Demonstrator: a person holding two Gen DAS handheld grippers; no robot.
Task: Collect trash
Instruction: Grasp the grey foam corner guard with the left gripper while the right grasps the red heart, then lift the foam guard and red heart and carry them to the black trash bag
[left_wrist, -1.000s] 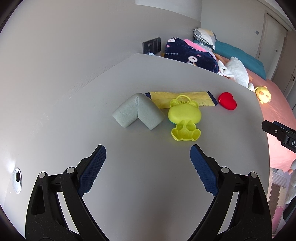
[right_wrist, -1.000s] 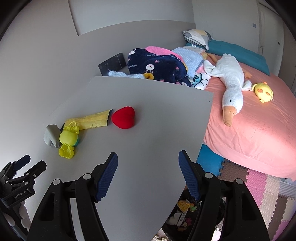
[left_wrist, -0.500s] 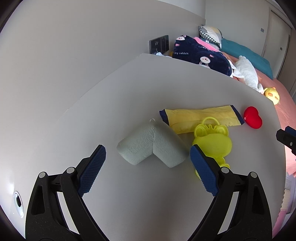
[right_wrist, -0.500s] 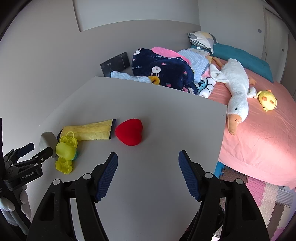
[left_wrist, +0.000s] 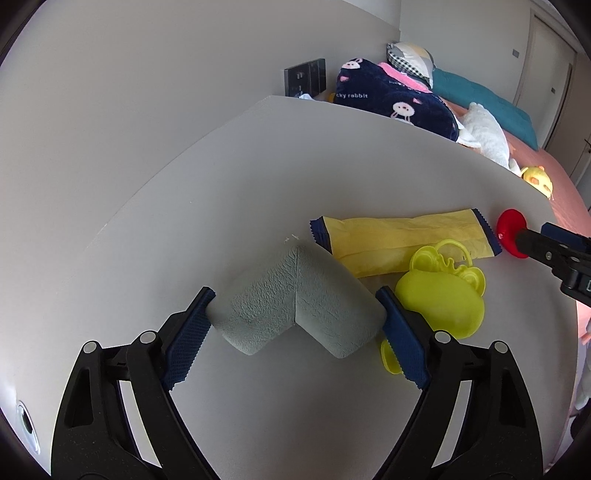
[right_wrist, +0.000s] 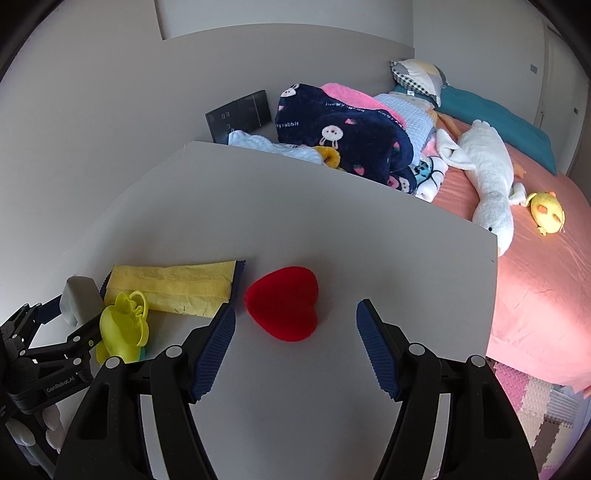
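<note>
Left gripper (left_wrist: 295, 325) spread around grey foam corner piece (left_wrist: 297, 299), pads beside both ends, not clenched. Right gripper (right_wrist: 295, 343) released, just short of red heart (right_wrist: 284, 302), right of foam.

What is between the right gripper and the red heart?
Nothing visible. The right gripper is open, and the red heart lies on bare table just ahead of its fingertips, with no other item in between.
</note>
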